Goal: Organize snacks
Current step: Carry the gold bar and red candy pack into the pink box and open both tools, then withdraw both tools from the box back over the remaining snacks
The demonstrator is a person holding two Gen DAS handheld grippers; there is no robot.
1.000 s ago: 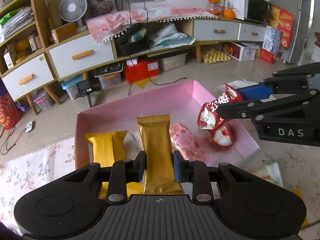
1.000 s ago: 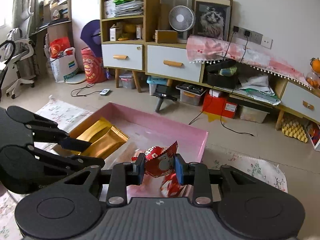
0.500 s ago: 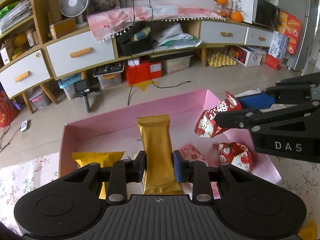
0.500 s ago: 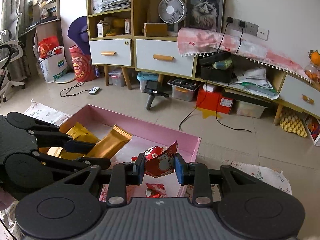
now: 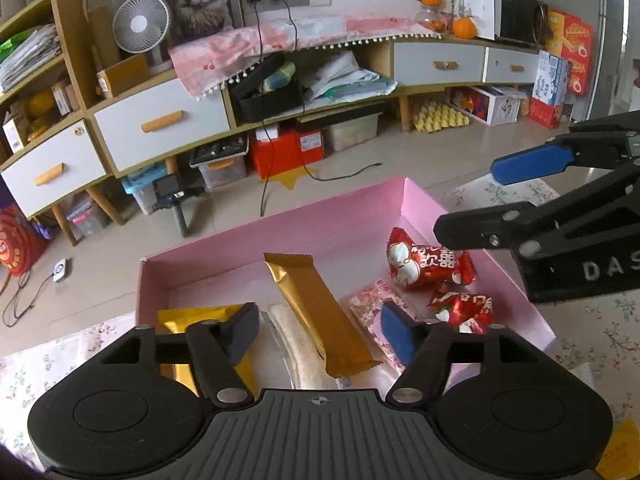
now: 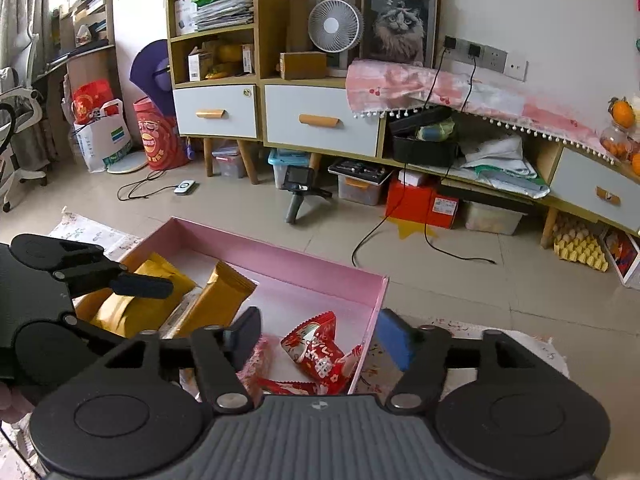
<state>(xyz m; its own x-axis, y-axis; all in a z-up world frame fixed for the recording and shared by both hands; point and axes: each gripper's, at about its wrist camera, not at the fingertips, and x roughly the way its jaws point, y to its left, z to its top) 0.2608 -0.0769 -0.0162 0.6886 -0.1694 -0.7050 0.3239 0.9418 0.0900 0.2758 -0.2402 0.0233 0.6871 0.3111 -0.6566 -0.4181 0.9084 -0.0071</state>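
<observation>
1. My left gripper (image 5: 318,332) is over the pink box (image 5: 256,248), jaws opening right now, pads well apart and pressing on nothing

2. Between those pads the gold bar (image 5: 316,312) lies loose and slanted, its top end toward 11 o'clock, its near end propped on a pale clear-wrapped snack (image 5: 294,344) under it

3. At 9 o'clock of the gold bar, a yellow packet (image 5: 188,316) sits by the box's left wall, partly hidden behind my left finger

4. At 3 o'clock of the gold bar there's a pink floral packet (image 5: 370,308), my blue pad covering part of it

5. My right gripper (image 6: 318,338) has its jaws opening too, wide now and gripping nothing

6. The red candy packet (image 6: 320,350) lies tilted in the box's right corner below the gap, clear of both pads

7. From the left wrist view that red packet sits at 2 o'clock of the gold bar, with a second red packet (image 5: 464,308) touching it on the near side

8. My right gripper's lower finger (image 5: 472,232) hangs just above the red packet; I can't tell whether they touch

9. The box sits on a floral cloth (image 5: 68,344), whose edge also shows at 3 o'clock of the box
</observation>
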